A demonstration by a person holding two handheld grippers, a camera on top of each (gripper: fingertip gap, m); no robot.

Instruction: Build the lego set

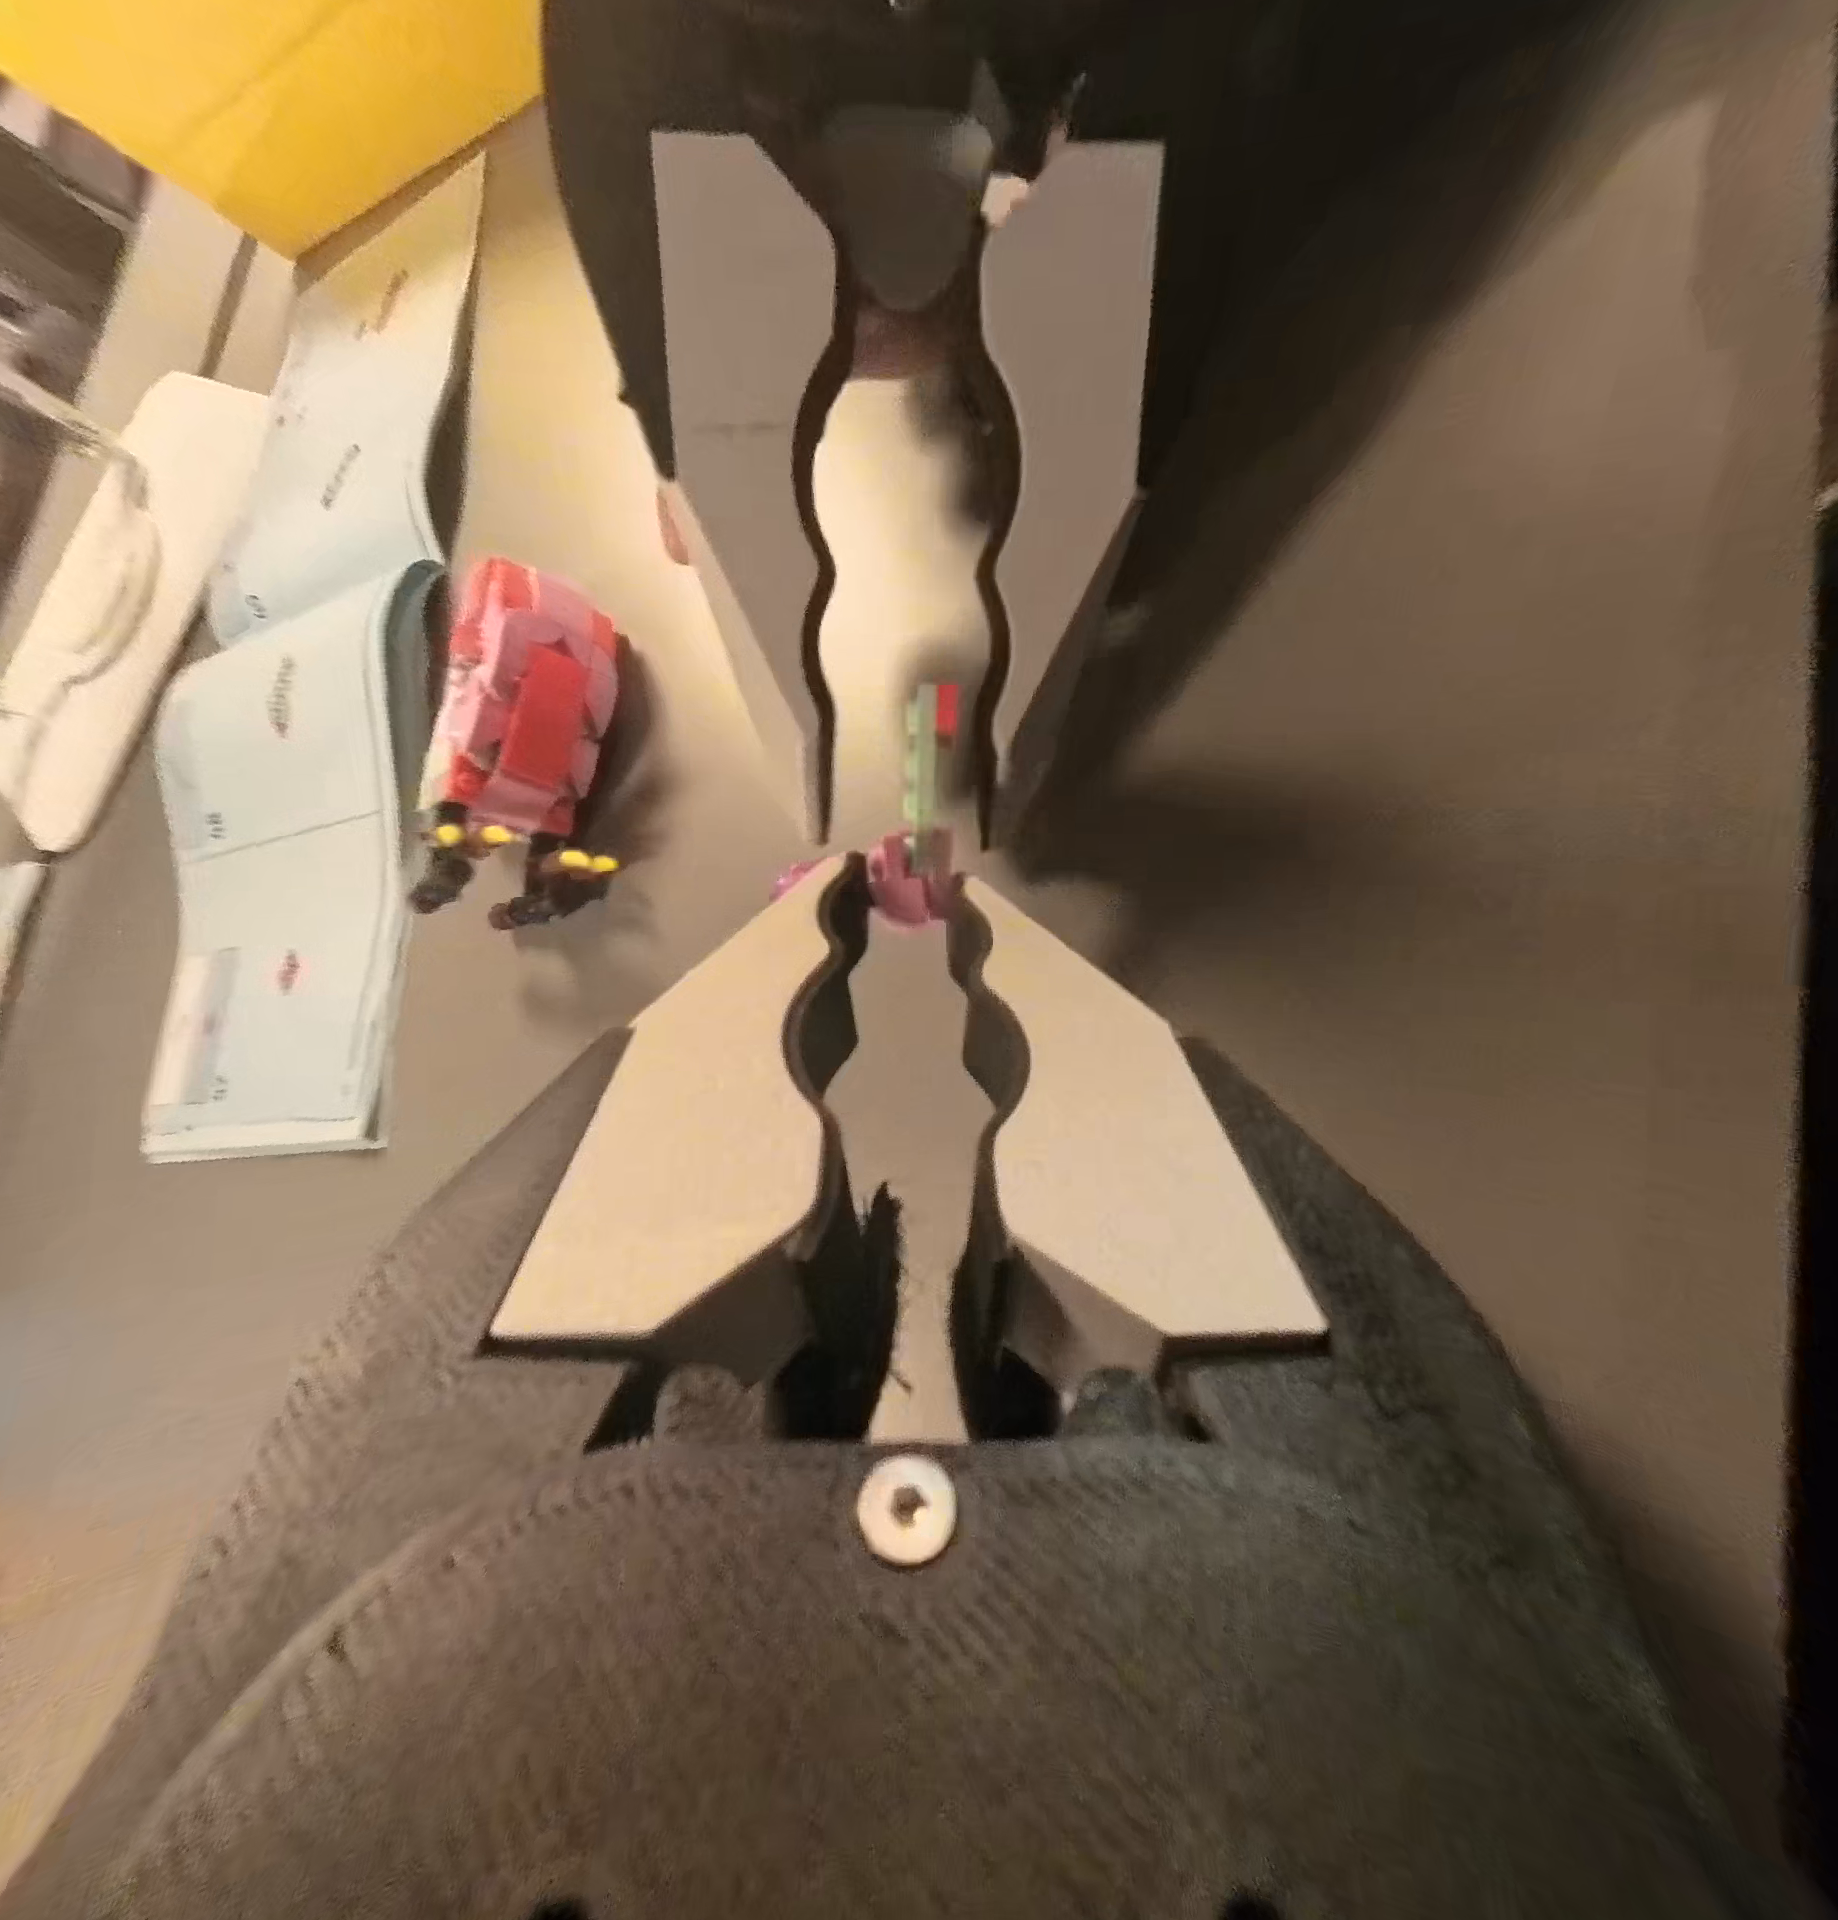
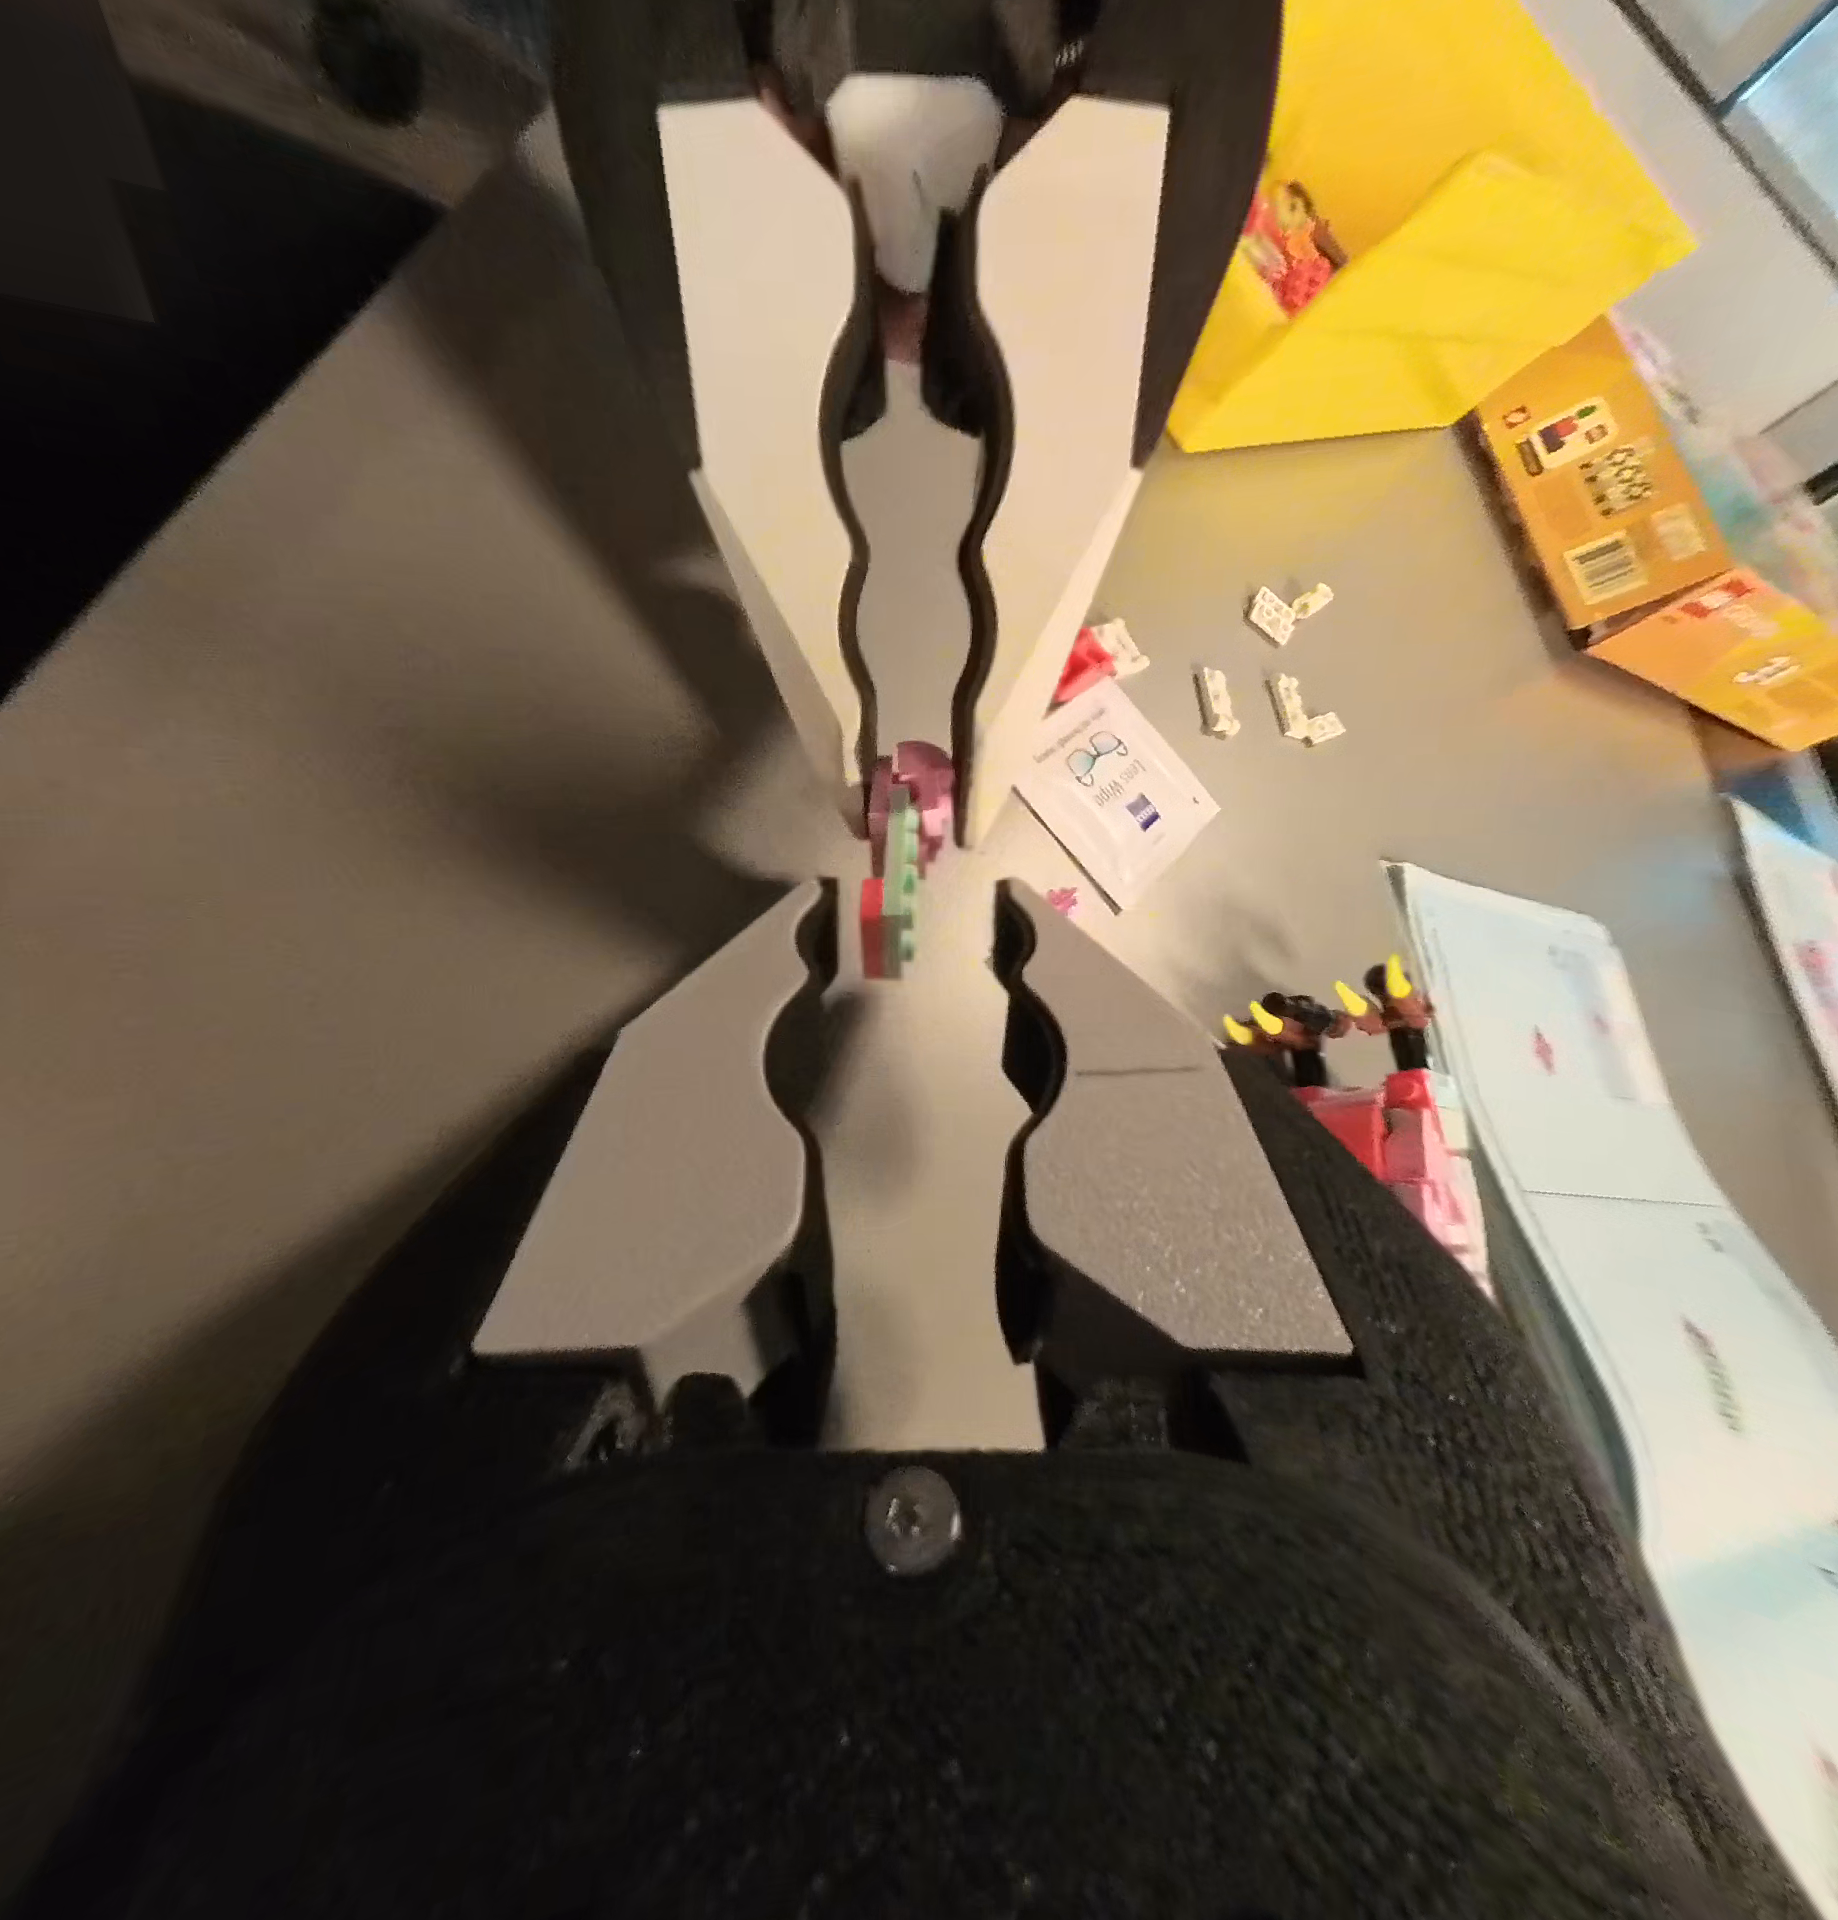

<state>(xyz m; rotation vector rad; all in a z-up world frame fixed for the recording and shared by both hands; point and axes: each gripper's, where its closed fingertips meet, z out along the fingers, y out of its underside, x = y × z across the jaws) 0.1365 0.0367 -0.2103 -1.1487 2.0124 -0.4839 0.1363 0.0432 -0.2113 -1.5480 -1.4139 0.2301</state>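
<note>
white bricks (image 2: 1273, 675), right view only

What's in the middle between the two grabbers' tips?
A small brick piece: the left gripper pinches its pink end, and the green-and-red strip reaches between the right gripper's open fingers. Both wrist views show it.

Printed items, wording not given here: a white sachet (image 2: 1117, 795) on the table (image 2: 1414, 623) carries a spectacles drawing, a few lines of print and a small blue logo square. The orange box (image 2: 1601, 499) has a barcode label, icons and small print – too small to read. The open booklet (image 1: 281, 831) shows red marks and page nos., all blurred.
</note>
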